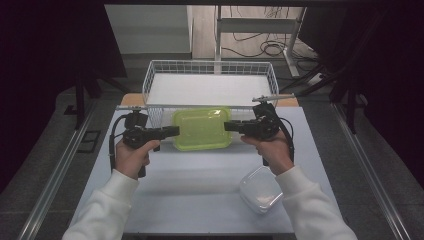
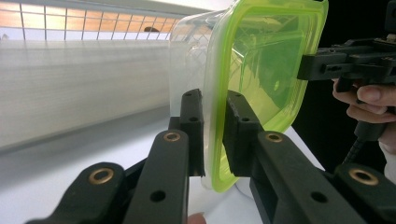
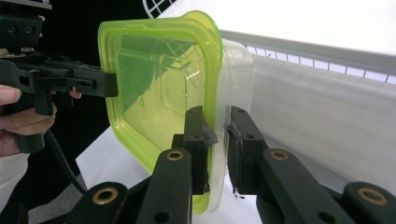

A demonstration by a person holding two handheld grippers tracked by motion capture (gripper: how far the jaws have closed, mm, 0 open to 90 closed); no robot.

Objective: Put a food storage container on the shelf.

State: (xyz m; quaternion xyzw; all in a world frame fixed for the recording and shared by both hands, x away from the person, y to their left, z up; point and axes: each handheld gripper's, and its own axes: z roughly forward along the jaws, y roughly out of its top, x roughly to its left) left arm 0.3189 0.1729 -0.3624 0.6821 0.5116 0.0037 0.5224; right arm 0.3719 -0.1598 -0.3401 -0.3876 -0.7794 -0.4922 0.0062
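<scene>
While the white table [image 1: 200, 195] lies broad below and the wire basket [image 1: 150, 80] stands just behind, the lidded green box [image 1: 202, 128] hangs between both tools, near the basket's front wall; the left gripper [image 2: 215, 135] and right gripper [image 3: 215, 149] each pinch its rim, jaws nearly closed. Both hands should probably rise level together to clear that wall. A clear tub [image 1: 260, 189] sits aside
</scene>
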